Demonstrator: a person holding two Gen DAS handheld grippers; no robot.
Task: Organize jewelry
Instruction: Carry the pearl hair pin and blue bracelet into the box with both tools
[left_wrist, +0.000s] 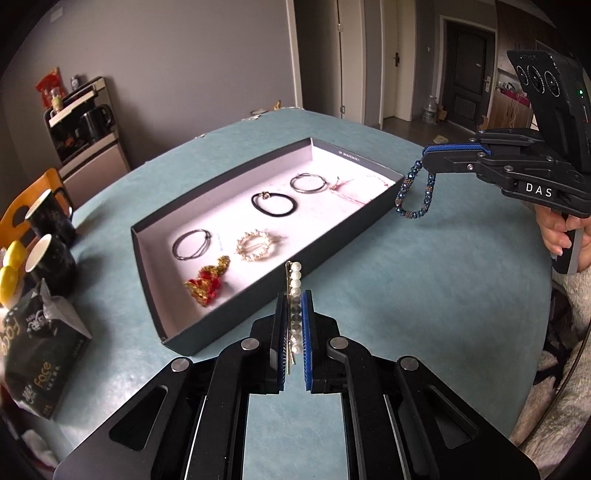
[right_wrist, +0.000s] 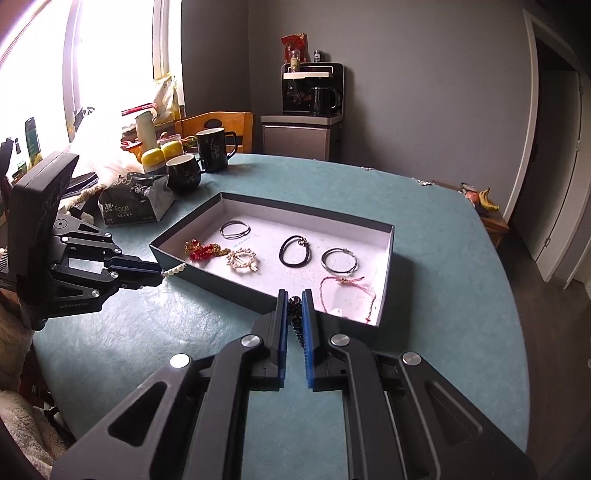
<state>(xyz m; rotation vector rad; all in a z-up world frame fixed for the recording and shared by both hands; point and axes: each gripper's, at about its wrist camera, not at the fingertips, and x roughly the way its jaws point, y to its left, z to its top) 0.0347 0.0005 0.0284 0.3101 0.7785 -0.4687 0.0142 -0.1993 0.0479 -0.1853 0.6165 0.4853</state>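
Observation:
My left gripper (left_wrist: 294, 295) is shut on a pearl hair clip (left_wrist: 295, 280), held above the near wall of the dark shallow box (left_wrist: 147, 266). In the right wrist view the same gripper (right_wrist: 160, 274) shows at the left with the pearl hair clip (right_wrist: 175, 270) sticking out of it. My right gripper (right_wrist: 294, 295) is shut on a dark blue beaded bracelet (right_wrist: 294, 304); the left wrist view shows the right gripper (left_wrist: 424, 153) with that bracelet (left_wrist: 415, 201) dangling off the box's right end. Several pieces lie inside the box: a black hair tie (left_wrist: 274, 204), a silver hoop (left_wrist: 308, 183), a pink cord bracelet (right_wrist: 347, 291), a gold wreath clip (left_wrist: 256, 245), a red-gold ornament (left_wrist: 207, 281).
The box sits on a teal round table (left_wrist: 424, 280). Two black mugs (left_wrist: 51, 240) and a tissue pack (left_wrist: 40, 354) stand at the left edge, with yellow-lidded jars (right_wrist: 162, 153) nearby. A wooden chair (right_wrist: 218, 123) and a water dispenser (right_wrist: 312, 110) stand beyond. A hand (left_wrist: 554, 229) holds the right grip.

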